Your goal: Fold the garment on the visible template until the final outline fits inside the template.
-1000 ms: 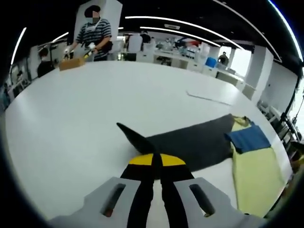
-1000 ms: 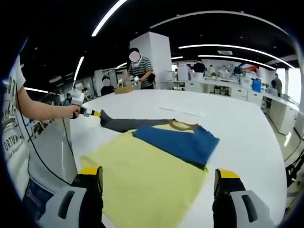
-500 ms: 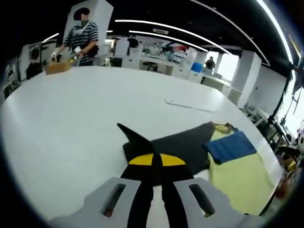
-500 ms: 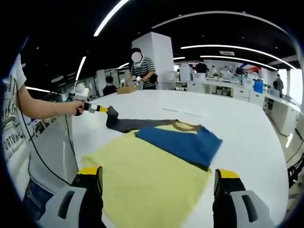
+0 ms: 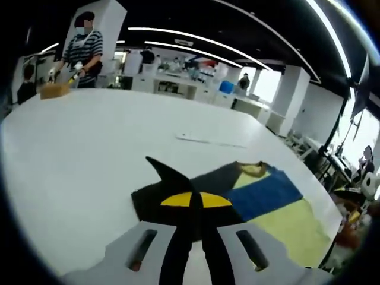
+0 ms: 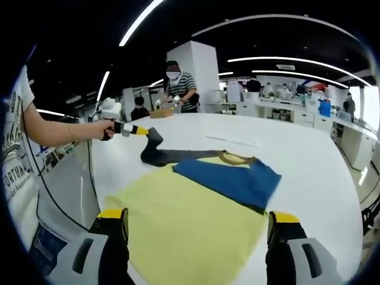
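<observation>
the left gripper, clenched on the dark sleeve of the shirt lying on the yellow template, should carry it flat across the blue body, while the right gripper waits released.

We count one garment (dark grey, blue and yellow panels) lying on one white table. Two grippers: the left gripper over the table's near-left edge, the right gripper at its near edge. Beyond the table's far side, one striped-shirt person with one cardboard box.
</observation>
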